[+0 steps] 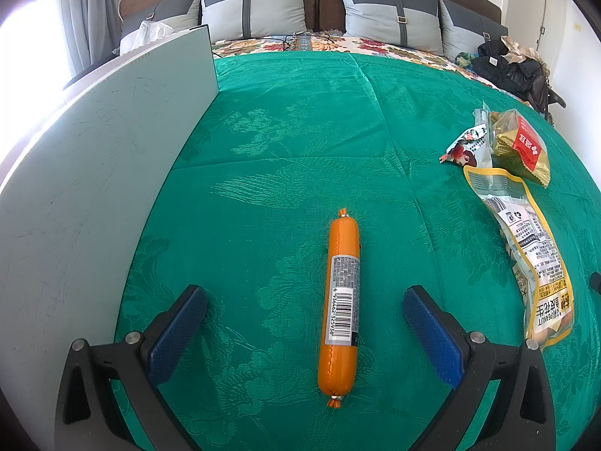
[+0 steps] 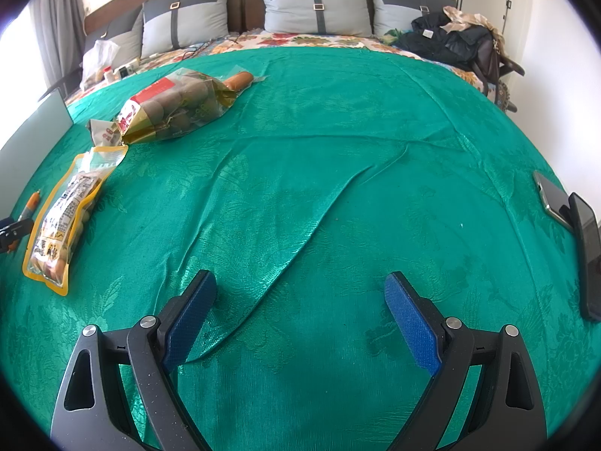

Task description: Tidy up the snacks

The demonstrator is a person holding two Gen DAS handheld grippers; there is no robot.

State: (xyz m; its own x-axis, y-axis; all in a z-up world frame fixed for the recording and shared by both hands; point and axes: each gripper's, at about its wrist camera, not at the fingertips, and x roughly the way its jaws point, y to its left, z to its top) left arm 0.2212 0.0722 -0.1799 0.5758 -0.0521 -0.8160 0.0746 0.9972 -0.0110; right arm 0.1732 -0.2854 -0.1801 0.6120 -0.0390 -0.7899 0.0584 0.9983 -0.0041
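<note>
An orange sausage stick (image 1: 340, 308) with a barcode label lies lengthwise on the green bedspread (image 1: 300, 131). My left gripper (image 1: 304, 290) is open, its blue pads on either side of the sausage and well apart from it. To the right lie a yellow-edged peanut bag (image 1: 533, 263), a gold and red snack bag (image 1: 522, 146) and a small white packet (image 1: 467, 146). My right gripper (image 2: 299, 277) is open over bare, creased cloth with nothing between its fingers. In its view the peanut bag (image 2: 64, 221), the gold bag (image 2: 176, 109) and another sausage (image 2: 238, 79) lie to the far left.
A pale grey flat panel (image 1: 94, 188) stands along the left side of the bed. Two phones (image 2: 554, 199) (image 2: 588, 251) lie at the right edge. Pillows (image 1: 255, 11) line the headboard, and a heap of dark clothes (image 2: 450, 41) sits at the back right.
</note>
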